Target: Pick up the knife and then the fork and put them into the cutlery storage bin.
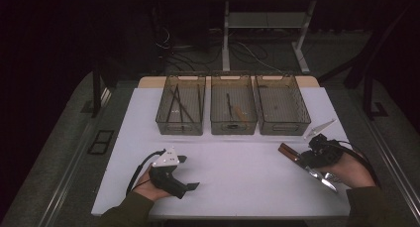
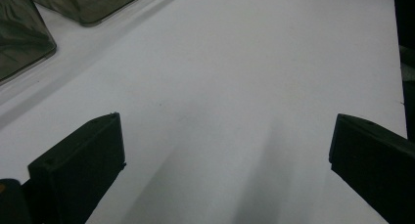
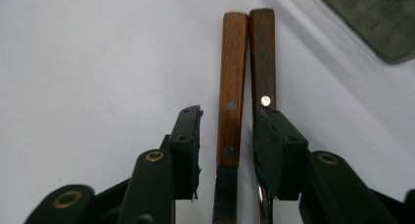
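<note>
Lying side by side on the white table point(image 1: 237, 167) near its right edge, two wooden-handled knives point(image 3: 244, 82) sit between the jaws of the right tongs point(image 3: 227, 131). The right jaw touches the darker handle, while the left jaw stands just off the lighter one, so the grip is not closed on the pair. In the high view the right tongs point(image 1: 302, 160) angle over these handles. The left tongs point(image 2: 225, 136) rest over bare table with jaws spread wide and nothing between them. Three clear plastic bins point(image 1: 233, 125) line the far side.
</note>
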Action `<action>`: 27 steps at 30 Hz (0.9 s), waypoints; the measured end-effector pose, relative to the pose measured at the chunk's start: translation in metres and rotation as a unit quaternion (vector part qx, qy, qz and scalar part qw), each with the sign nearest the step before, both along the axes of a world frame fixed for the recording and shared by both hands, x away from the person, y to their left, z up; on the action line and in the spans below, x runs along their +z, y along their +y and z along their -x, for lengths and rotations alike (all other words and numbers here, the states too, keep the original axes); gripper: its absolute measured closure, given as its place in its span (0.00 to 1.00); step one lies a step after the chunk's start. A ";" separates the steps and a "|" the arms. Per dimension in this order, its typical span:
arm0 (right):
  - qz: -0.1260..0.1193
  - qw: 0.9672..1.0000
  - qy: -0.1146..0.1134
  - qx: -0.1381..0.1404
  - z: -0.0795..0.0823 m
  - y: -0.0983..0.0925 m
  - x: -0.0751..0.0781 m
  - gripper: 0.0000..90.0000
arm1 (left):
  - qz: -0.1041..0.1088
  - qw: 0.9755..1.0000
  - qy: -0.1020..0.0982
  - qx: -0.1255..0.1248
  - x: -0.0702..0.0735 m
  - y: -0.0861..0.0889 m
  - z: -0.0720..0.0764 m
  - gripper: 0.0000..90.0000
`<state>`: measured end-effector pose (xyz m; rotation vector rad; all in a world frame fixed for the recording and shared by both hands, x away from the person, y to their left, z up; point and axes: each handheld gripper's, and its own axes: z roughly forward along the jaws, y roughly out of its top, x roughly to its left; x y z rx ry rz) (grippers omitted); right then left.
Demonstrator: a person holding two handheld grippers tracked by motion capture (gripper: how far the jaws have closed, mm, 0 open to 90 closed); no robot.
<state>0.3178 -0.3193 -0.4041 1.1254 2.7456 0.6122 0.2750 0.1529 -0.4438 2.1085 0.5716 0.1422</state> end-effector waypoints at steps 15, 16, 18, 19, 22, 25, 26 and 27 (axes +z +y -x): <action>0.057 0.997 0.041 0.017 -0.008 0.007 -0.012 0.78 | -0.002 1.000 0.001 -0.002 0.000 0.000 0.000 0.00; 0.055 0.997 0.043 0.018 -0.008 0.007 -0.013 0.79 | -0.001 1.000 0.001 -0.001 0.000 0.000 0.000 0.00; 0.056 0.997 0.047 0.020 -0.010 0.008 -0.013 0.79 | -0.001 1.000 0.001 -0.001 0.000 0.000 0.000 0.00; 0.059 0.997 0.048 0.021 -0.010 0.009 -0.014 0.80 | -0.001 1.000 0.001 -0.002 0.000 0.000 0.000 0.00; 0.071 0.996 0.054 0.023 -0.012 0.013 -0.017 0.81 | -0.001 1.000 0.001 -0.001 0.000 -0.001 0.000 0.00; 0.080 0.995 0.058 0.025 -0.013 0.015 -0.016 0.81 | -0.002 1.000 0.001 -0.003 -0.001 0.000 -0.001 0.00; 0.084 0.995 0.055 0.028 -0.013 0.016 -0.017 0.81 | -0.002 1.000 0.002 -0.003 -0.001 -0.001 -0.001 0.00; 0.086 0.994 0.055 0.032 -0.013 0.017 -0.017 0.82 | -0.003 1.000 0.001 -0.004 -0.001 -0.001 -0.001 0.00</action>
